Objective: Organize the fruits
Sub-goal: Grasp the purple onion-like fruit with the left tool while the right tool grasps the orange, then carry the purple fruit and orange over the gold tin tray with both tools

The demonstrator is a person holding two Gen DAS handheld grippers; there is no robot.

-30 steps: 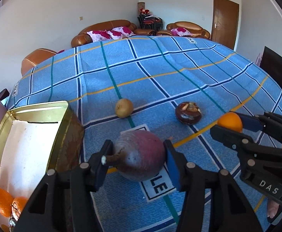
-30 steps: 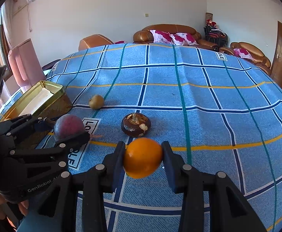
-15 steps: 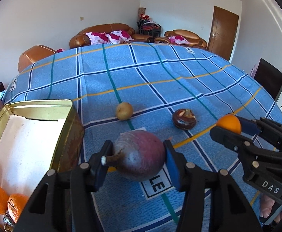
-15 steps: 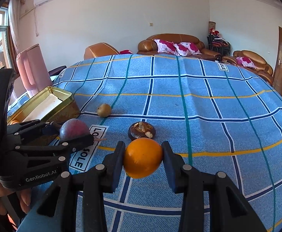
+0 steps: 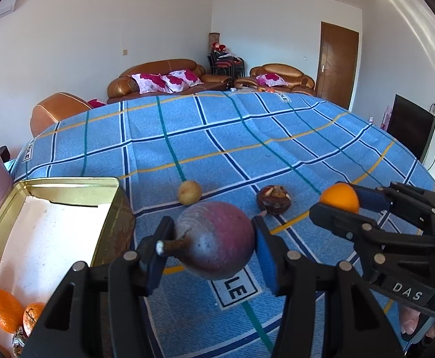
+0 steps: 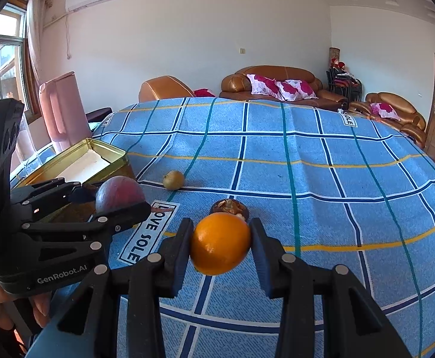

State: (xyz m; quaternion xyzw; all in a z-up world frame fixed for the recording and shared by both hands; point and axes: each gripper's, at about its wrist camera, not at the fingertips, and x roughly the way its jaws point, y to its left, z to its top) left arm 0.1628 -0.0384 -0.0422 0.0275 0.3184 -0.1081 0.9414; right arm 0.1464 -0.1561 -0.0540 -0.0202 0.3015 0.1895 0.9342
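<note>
My left gripper (image 5: 213, 246) is shut on a round purple-red fruit (image 5: 217, 240) with a brown stem, held above the blue checked cloth (image 5: 232, 137); it also shows in the right wrist view (image 6: 118, 194). My right gripper (image 6: 220, 244) is shut on an orange (image 6: 219, 243), also held above the cloth, and the orange shows in the left wrist view (image 5: 340, 197). A gold tin (image 5: 74, 182) lies at the left with several small oranges (image 5: 7, 310) in its near end.
A small yellow-brown fruit (image 5: 189, 192) and a dark brown mangosteen (image 5: 274, 200) lie on the cloth ahead of both grippers. Brown sofas (image 5: 160, 77) stand beyond the far edge. A dark screen (image 5: 408, 128) stands at the right.
Both grippers have risen with their fruit, so the cloth looks lower and more of the room shows. The fruit on the cloth has not moved.
</note>
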